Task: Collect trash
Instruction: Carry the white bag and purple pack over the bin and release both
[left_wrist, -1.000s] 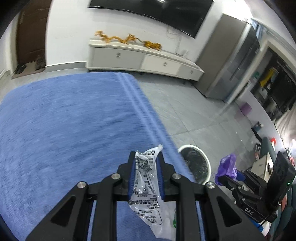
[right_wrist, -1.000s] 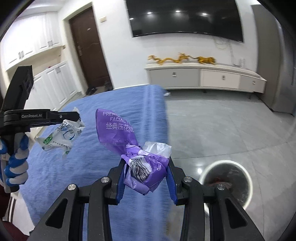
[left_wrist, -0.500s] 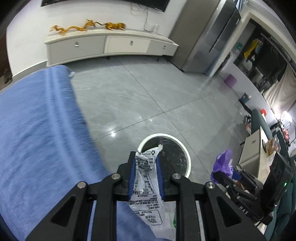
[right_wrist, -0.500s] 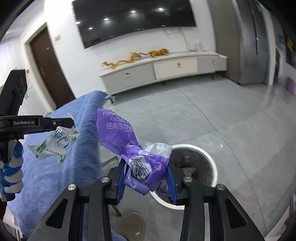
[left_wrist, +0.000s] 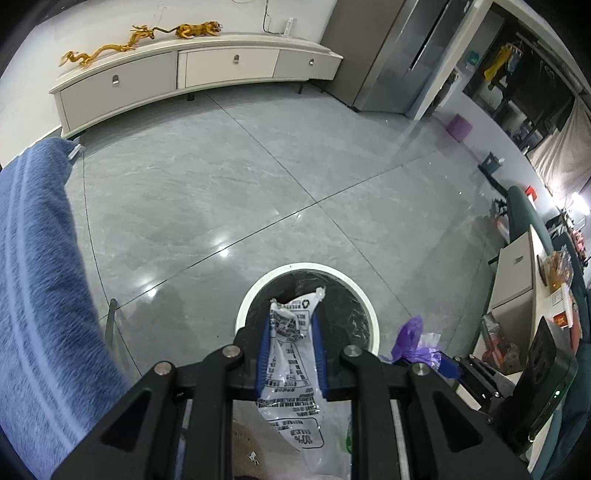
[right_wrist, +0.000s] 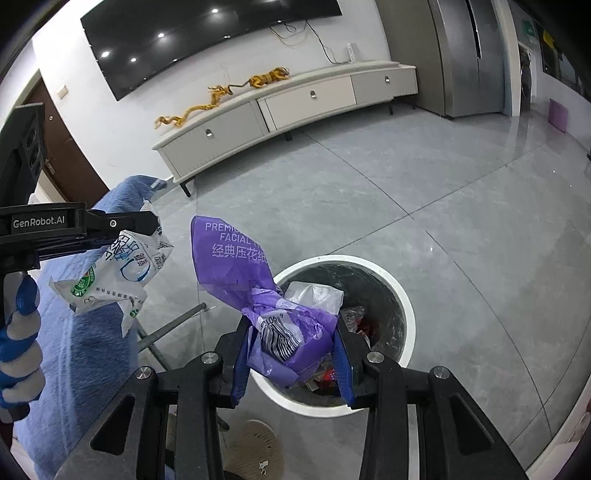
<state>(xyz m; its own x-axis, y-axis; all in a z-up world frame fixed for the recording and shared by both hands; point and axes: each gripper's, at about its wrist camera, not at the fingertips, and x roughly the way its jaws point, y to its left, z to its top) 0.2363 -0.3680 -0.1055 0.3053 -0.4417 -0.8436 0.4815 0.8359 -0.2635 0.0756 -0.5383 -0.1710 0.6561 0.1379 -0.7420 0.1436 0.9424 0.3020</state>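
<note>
The left gripper (left_wrist: 289, 338) clamps a white wrapper (left_wrist: 291, 373) (light, crinkly, slippery film) above the bin (left_wrist: 246, 299); the right gripper (right_wrist: 291, 341) pinches a crumpled purple tissue packet (right_wrist: 236, 266), soft and limp, over the same bin (right_wrist: 404, 295); grip bunched folds.

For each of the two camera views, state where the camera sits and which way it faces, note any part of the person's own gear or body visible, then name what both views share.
Left wrist view: sits on the left tongs, looking steeply down past the white wrapper they clamp into the bin; the right tongs' body shows at lower right.
Right wrist view: sits on the right tongs, looking down past the purple wrapper at the bin; the left tongs and a gloved hand show at left.
Shared: bin, blue cloth, TV cabinet, both wrappers.
</note>
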